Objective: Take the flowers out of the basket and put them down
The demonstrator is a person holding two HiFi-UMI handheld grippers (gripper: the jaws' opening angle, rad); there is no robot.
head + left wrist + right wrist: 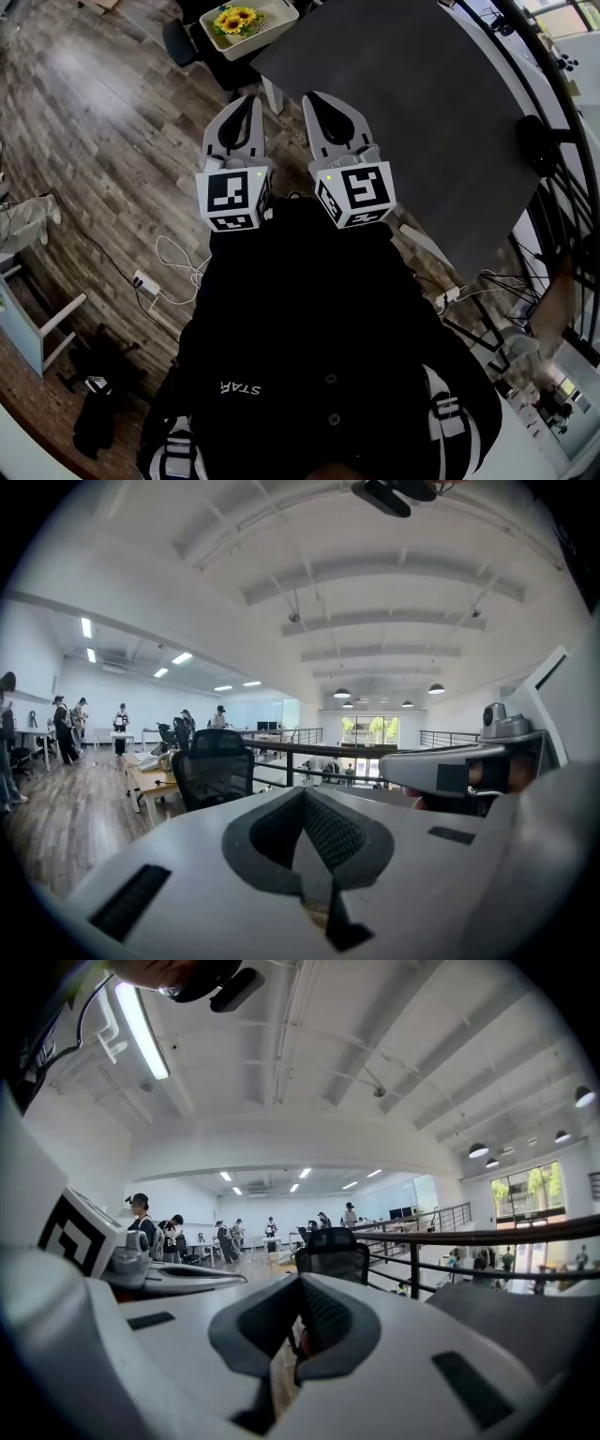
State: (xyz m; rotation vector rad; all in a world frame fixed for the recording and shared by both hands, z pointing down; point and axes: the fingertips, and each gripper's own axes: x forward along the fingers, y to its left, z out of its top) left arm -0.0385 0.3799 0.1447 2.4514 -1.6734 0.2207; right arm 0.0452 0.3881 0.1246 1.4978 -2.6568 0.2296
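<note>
Well ahead of the left gripper [246, 103], past its tips and a little to its left, sits the white basket [272, 23] with the flowers [234, 19] in it. They are sunflowers with bright yellow petals around dark centres and some green leaf at the edges, bunched in the end of the basket farther from the right gripper [319, 100]. The heads face up toward the head camera. The stems are hidden under the blooms and the basket wall, so the long axis of the bunch cannot be made out from here.

The basket is at the far corner of the dark grey table [422, 122], which stretches ahead and to the right of the right gripper. Whether the basket rests on the tabletop or just beside it cannot be told.

Both grippers are held side by side close in front of the person's chest, above the wooden floor [94, 122], well apart from the basket. The left gripper's jaws are pressed together with nothing between them, and the right gripper's jaws meet the same way, empty.
</note>
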